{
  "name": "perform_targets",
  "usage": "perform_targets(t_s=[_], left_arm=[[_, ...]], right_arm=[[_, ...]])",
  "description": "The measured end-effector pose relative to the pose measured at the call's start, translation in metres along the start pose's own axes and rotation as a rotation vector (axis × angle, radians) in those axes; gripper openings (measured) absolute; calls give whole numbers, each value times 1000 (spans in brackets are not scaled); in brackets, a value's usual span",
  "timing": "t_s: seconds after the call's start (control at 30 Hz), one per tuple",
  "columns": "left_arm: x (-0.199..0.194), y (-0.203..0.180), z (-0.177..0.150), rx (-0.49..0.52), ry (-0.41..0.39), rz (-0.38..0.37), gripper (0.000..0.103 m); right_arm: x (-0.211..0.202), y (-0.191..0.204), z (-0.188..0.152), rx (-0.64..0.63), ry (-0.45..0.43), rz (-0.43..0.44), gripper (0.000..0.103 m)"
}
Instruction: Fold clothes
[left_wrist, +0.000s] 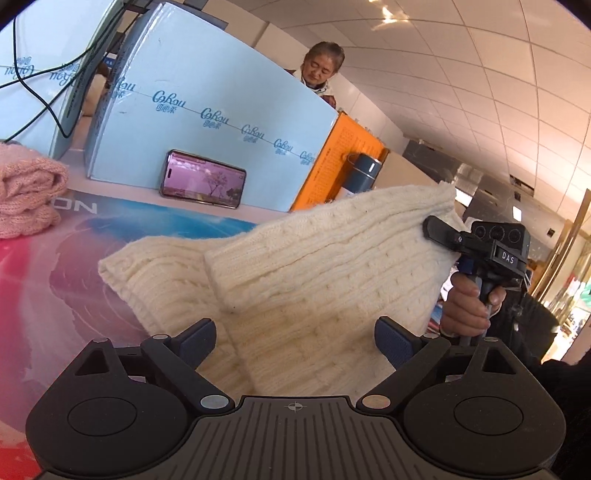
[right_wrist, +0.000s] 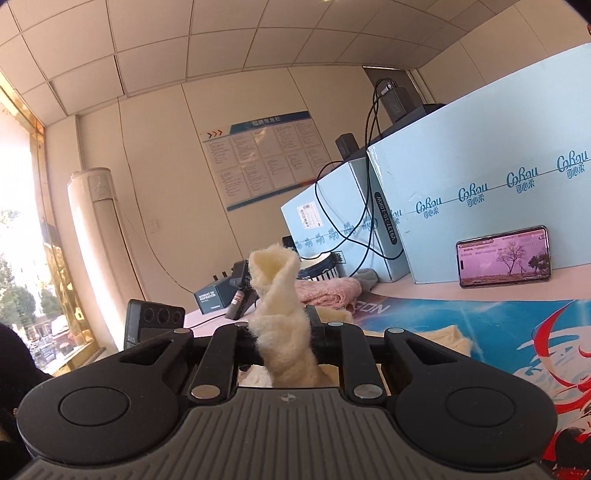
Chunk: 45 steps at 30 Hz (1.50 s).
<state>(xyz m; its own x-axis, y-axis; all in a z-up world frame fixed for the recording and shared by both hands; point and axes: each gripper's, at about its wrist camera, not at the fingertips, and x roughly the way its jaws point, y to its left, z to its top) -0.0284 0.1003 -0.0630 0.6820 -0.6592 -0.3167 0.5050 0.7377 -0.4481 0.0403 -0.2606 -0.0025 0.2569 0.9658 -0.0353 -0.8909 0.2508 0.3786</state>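
Right gripper (right_wrist: 282, 332) is clamped on the cream sweater (left_wrist: 295, 280); a pinched tuft of knit sticks up between its closed fingers in the right wrist view. From the left wrist view the same gripper (left_wrist: 430, 226) bites the sweater's upper right corner and holds it raised, with a hand (left_wrist: 467, 310) wrapped round its handle below

Left gripper (left_wrist: 295, 336) is released: jaws wide apart, blue pads (left_wrist: 197, 341) either side of the sweater's near edge, knit lying between them; can't tell whether either pad touches it

Sweater is partly lifted: right side up in the air, left end draped down onto the printed mat (left_wrist: 48, 295) on the table. A fold of it hangs across the front

Pink knit (left_wrist: 27, 195) bundled at far left of the mat, apart from the sweater. Phone (left_wrist: 203, 179) leans lit against a pale blue box (left_wrist: 207, 81) behind the mat. Orange box (left_wrist: 340, 158) and dark flask (left_wrist: 364, 173) just right of the blue box. A person (left_wrist: 319, 70) is behind the boxes
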Motion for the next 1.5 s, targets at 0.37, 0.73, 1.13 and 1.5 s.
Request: perform_targets(t_s=[0.37,0.73,1.13,1.5], left_arm=[[2,-21,23,96,-193,326,15],[39,18,33,-14,-132,508,15],[33,32,29,-162,-174,316,55],[27,31,30,-147,-218,269,50]], right_arm=[[56,-26,17,48,58,-328,15],[125,-64,-9,11,192,-741,35],[77,-69,3,211,27,-783,85],[58,-37,1,256,55,-495,88]])
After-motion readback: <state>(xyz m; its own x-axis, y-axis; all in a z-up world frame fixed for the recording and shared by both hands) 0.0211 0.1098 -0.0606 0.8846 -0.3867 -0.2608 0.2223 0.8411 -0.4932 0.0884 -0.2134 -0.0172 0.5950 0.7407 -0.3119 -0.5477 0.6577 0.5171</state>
